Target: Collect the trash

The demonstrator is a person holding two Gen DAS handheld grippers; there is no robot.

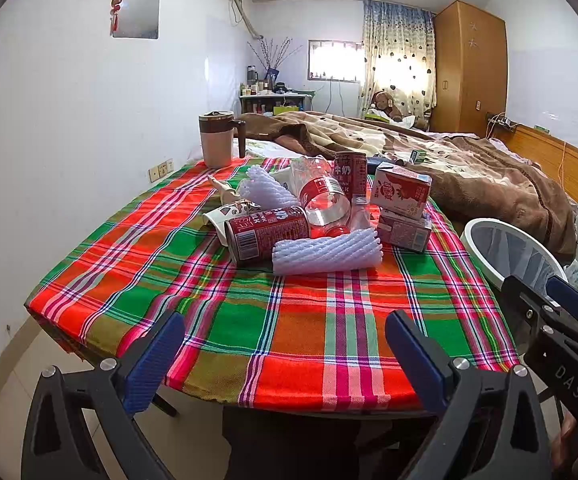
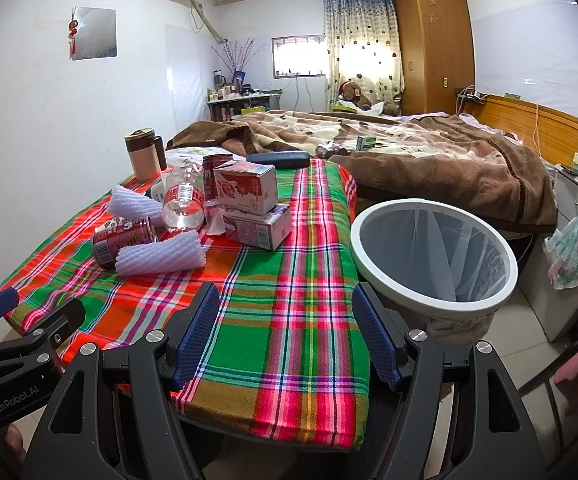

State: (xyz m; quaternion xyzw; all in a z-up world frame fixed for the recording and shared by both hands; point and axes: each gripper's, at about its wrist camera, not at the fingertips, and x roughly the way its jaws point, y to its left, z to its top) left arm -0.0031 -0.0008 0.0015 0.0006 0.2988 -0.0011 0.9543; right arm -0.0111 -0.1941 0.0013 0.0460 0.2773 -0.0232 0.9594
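Note:
A heap of trash lies mid-table on the plaid cloth (image 1: 289,320): a red can on its side (image 1: 265,236), a white foam net sleeve (image 1: 325,254), a clear plastic bottle (image 1: 325,200), an upright red can (image 1: 349,174), two stacked milk cartons (image 1: 401,192) and a paper cup (image 1: 219,216). A white bin with a liner (image 2: 435,248) stands off the table's right edge. My left gripper (image 1: 285,356) is open and empty over the near table edge. My right gripper (image 2: 285,336) is open and empty beside the bin.
A lidded mug (image 1: 219,140) stands at the table's far left corner and a dark case (image 2: 277,159) at its far edge. A bed with a brown blanket (image 2: 429,156) lies behind. A plastic bag (image 2: 569,248) hangs at the right.

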